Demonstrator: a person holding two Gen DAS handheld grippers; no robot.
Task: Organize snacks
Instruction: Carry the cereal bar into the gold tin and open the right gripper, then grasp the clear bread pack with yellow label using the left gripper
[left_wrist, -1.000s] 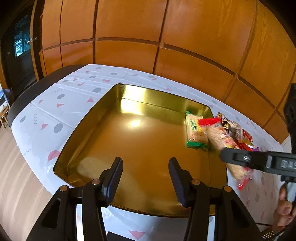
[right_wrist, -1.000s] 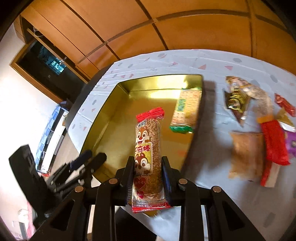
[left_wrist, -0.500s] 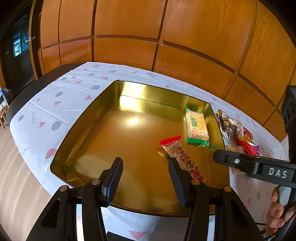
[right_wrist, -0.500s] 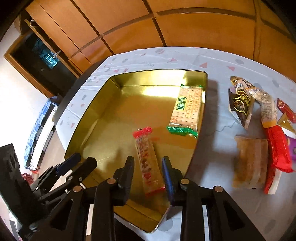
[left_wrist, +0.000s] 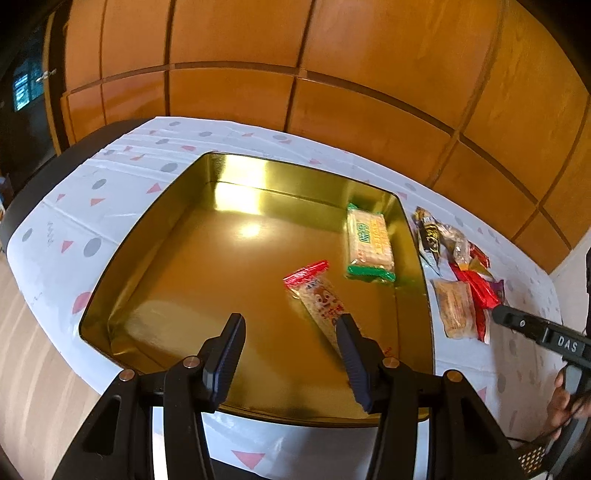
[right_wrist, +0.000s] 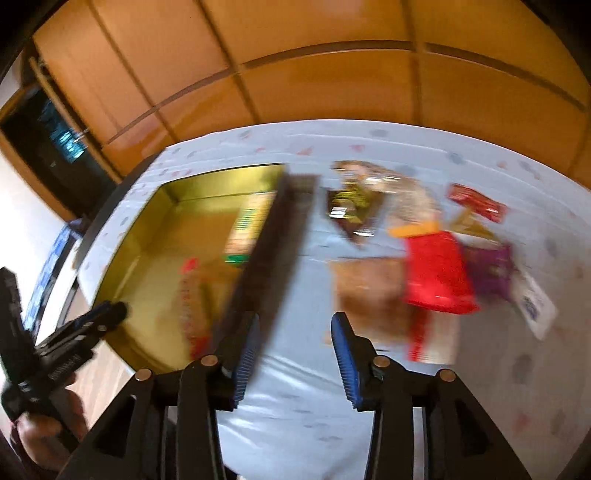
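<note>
The left gripper (left_wrist: 291, 354) hangs over the gold tin's (left_wrist: 122, 254) near rim, angled down, jaws parted and empty. The right gripper (right_wrist: 295, 354), its jaws just opening with nothing between them, tilts over the tablecloth (right_wrist: 295, 413) beside the tin; that view is smeared. In the tin lie a red-ended snack stick (left_wrist: 316, 295), partly hidden by a left finger, and a cracker pack (left_wrist: 369, 240). Loose snacks (left_wrist: 458, 273) lie on the cloth outside the tin.

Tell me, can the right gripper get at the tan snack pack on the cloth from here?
Probably yes: the right gripper is open and empty, and the tan snack pack lies just ahead with only bare cloth between.
</note>
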